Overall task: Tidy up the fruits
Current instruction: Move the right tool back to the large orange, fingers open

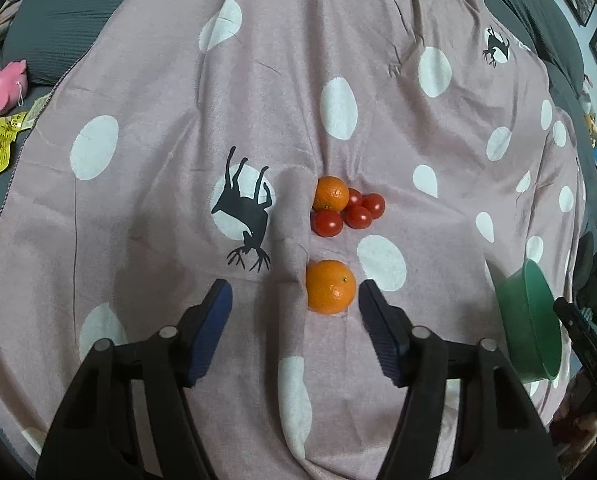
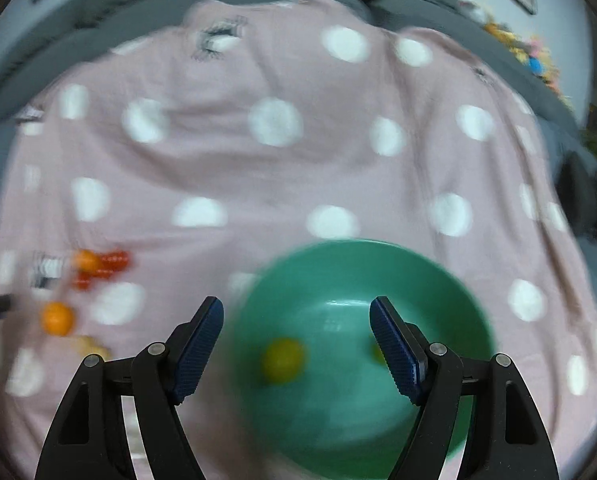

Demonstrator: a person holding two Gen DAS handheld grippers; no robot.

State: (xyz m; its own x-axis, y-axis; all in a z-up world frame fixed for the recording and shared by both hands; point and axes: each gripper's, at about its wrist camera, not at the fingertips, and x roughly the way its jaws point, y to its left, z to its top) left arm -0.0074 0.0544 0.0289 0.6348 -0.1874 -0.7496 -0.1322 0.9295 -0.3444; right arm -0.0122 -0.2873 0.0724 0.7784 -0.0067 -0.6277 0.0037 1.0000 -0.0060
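Observation:
An orange (image 1: pixel 330 287) lies on the pink dotted blanket (image 1: pixel 178 92) just ahead of my open left gripper (image 1: pixel 295 294), nearer its right finger. A second orange (image 1: pixel 330 193) and several red tomatoes (image 1: pixel 350 213) sit in a cluster farther on. The green bowl (image 1: pixel 532 322) is at the right edge. In the blurred right wrist view my open right gripper (image 2: pixel 297 312) hovers over the green bowl (image 2: pixel 450 304), which holds a yellow fruit (image 2: pixel 283 360) and another partly hidden one (image 2: pixel 377 352). The oranges (image 2: pixel 58 318) and tomatoes (image 2: pixel 110 264) show at the left.
A pink plush toy (image 1: pixel 2 88) and yellow packets (image 1: pixel 4 140) lie at the blanket's left edge on grey bedding. Grey pillows (image 1: pixel 58 8) line the far side. Framed pictures hang on the wall at the right.

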